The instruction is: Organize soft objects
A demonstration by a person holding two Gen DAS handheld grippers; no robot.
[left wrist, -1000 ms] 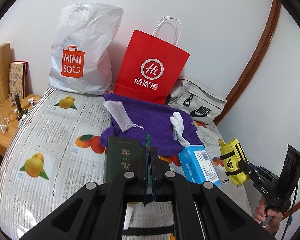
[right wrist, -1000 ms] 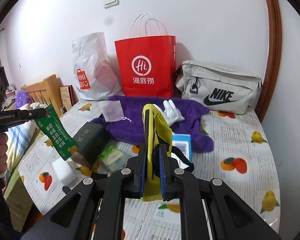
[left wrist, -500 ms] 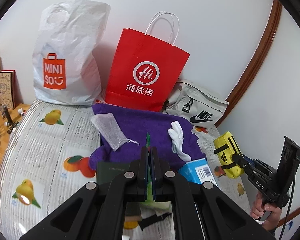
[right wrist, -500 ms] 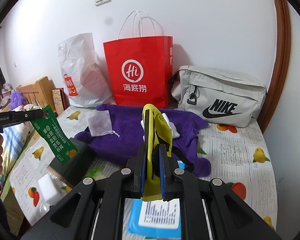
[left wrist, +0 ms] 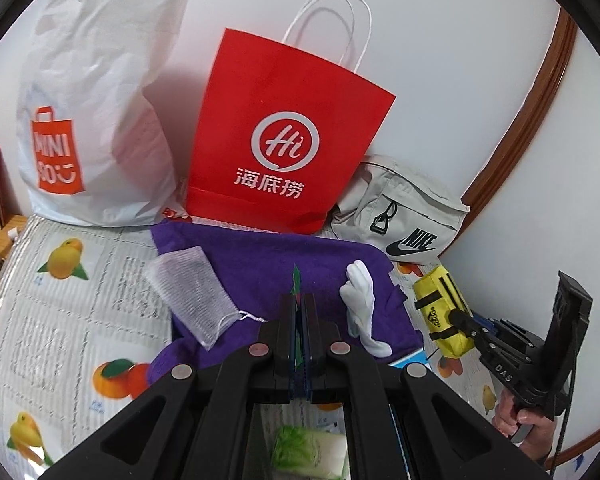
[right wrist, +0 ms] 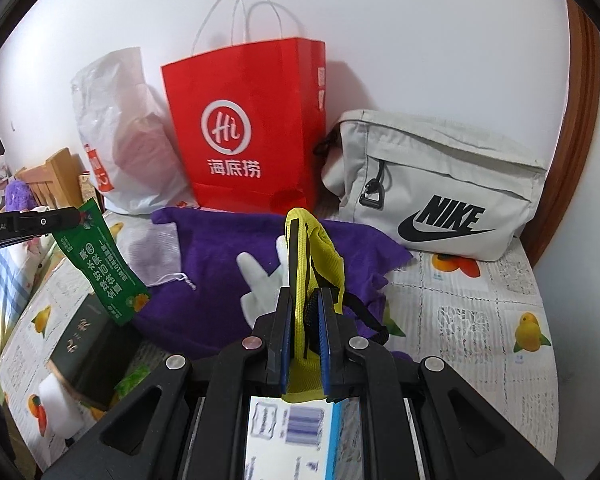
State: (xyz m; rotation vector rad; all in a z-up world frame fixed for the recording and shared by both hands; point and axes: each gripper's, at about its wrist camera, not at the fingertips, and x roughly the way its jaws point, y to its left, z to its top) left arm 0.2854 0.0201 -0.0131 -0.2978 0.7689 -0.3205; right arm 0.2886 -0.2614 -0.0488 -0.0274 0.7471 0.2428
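My left gripper (left wrist: 299, 300) is shut on a thin green sachet (left wrist: 296, 280), seen edge-on here and flat in the right wrist view as the green sachet (right wrist: 100, 268) hanging from the left gripper (right wrist: 76, 216). My right gripper (right wrist: 304, 304) is shut on a yellow pouch (right wrist: 316, 256) with black straps, also visible as the yellow pouch (left wrist: 440, 308) at the right gripper (left wrist: 458, 318). Both hover over a purple towel (left wrist: 268, 264) carrying a white glove (left wrist: 360, 304) and a mesh bag (left wrist: 188, 284). Behind it stand a red paper bag (left wrist: 284, 132), a white plastic bag (left wrist: 96, 92) and a grey Nike bag (right wrist: 440, 184).
The bed sheet (left wrist: 60, 320) has a fruit print. A dark green box (right wrist: 88, 344), a white block (right wrist: 56, 400) and a green-white packet (left wrist: 308, 452) lie near its front. A blue tissue pack (right wrist: 292, 436) sits under my right gripper. A person's hand (left wrist: 520, 420) grips the right handle.
Both grippers have moved forward over the bed toward the bags at the wall, each keeping its load. The towel, glove and bags now appear larger and closer.
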